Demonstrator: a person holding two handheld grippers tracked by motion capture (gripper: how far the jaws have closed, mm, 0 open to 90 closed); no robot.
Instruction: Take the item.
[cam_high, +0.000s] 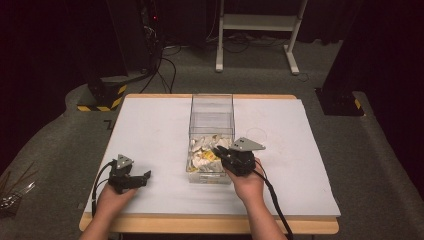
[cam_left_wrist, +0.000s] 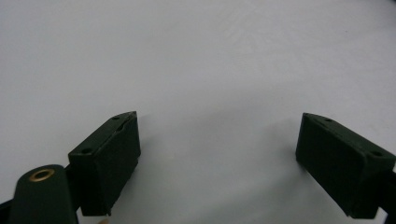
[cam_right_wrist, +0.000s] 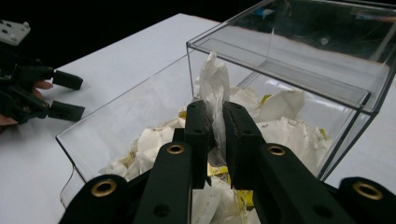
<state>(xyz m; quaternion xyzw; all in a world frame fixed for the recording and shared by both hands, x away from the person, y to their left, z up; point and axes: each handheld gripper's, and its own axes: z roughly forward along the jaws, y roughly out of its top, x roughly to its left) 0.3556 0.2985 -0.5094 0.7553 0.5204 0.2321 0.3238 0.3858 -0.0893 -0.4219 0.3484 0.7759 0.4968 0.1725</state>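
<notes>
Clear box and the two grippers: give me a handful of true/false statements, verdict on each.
1. The right gripper pinches a crumpled white wrapper between its jaws. True.
2. The left gripper holds a wrapper. False: its jaws stand wide apart over the bare white table.
3. The clear box holds crumpled white and yellow wrappers. True.
4. The clear box has a lid on it. False: its top is open and the right gripper reaches over its rim.
5. The left gripper rests inside the box. False: it is out on the table to the left of the box.
</notes>
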